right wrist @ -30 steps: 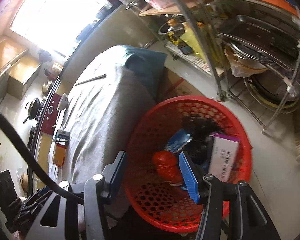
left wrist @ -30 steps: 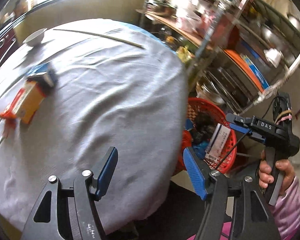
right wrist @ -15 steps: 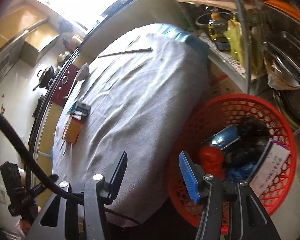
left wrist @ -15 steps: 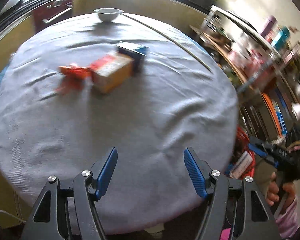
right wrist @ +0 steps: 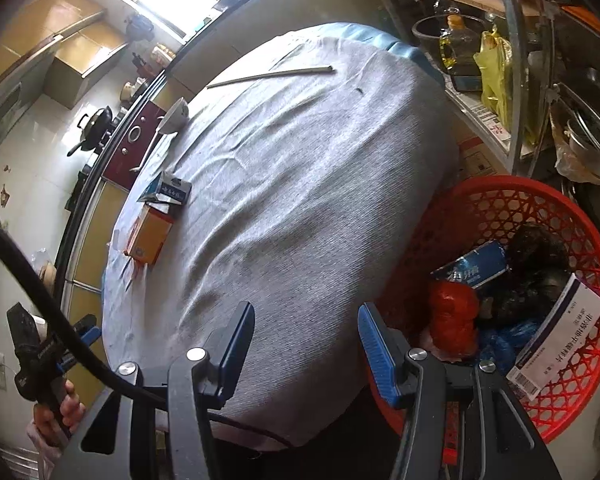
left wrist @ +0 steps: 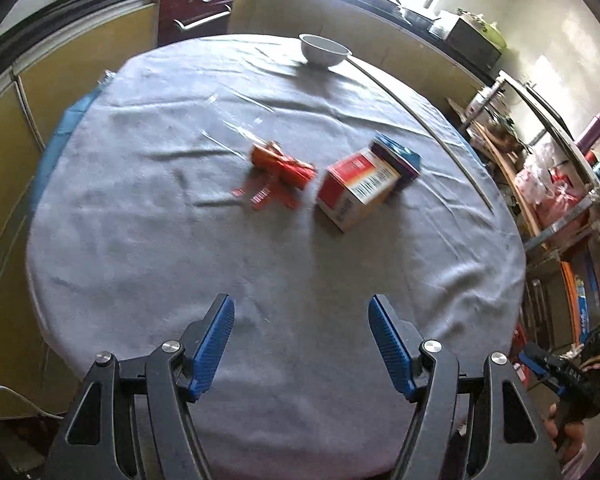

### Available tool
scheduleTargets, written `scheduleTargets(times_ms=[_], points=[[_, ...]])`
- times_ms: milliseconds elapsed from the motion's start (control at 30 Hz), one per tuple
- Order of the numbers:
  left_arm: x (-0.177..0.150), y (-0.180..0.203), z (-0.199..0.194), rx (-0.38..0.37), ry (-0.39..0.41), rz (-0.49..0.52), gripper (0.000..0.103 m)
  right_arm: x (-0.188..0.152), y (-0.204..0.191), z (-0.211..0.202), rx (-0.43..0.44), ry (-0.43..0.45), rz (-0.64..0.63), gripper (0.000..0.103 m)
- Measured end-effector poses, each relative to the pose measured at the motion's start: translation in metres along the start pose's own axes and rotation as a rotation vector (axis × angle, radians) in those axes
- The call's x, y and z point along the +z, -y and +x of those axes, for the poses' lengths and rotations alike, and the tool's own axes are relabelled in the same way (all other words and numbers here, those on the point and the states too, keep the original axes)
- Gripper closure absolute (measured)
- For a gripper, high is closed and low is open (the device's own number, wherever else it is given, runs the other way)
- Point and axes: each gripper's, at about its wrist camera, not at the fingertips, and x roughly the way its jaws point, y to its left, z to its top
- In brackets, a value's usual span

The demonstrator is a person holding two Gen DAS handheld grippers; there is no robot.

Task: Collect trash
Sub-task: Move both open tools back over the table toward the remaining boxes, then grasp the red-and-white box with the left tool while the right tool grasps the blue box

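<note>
barcode (left wrist: 374, 184) shows on orange carton (left wrist: 356, 194).

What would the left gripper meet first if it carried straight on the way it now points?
Probably the bare grey tablecloth just ahead of the open left gripper. The orange carton and red wrappers lie farther along, though depth is hard to judge.

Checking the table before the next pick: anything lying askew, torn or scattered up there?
Yes. The orange carton lies tipped on its side against a blue box. Beside it, red wrappers lie crumpled, with small torn bits on the grey cloth. The white bowl sits upright.
</note>
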Motion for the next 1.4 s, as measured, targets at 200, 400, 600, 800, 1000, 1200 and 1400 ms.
scheduleTargets(times_ms=[200,400,600,800,1000,1200,1400], points=[[0.022,-0.015,-0.009,0.017,0.05,-0.062,0.032,-0.001,-0.003,0.007,0.008,-0.017,-0.01,0.045],[0.04,0.017,-0.002,0.007,0.062,0.025,0.029,-0.001,-0.001,0.01,0.016,-0.024,-0.003,0.045],[0.066,0.056,0.03,-0.027,0.049,0.166,0.026,-0.001,0.004,0.007,0.026,-0.018,0.007,0.045],[0.093,0.083,0.078,-0.046,-0.062,0.364,0.025,0.002,0.015,-0.001,0.024,-0.001,0.031,0.045],[0.106,0.09,0.116,-0.045,-0.178,0.475,0.025,0.005,0.023,-0.003,0.012,0.004,0.053,0.045],[0.097,0.09,0.128,-0.055,-0.169,0.513,0.037,0.015,0.01,0.004,-0.012,-0.005,0.012,0.045],[0.086,0.084,0.117,-0.059,-0.119,0.461,0.051,0.042,-0.035,0.016,-0.017,0.002,-0.11,0.045]])
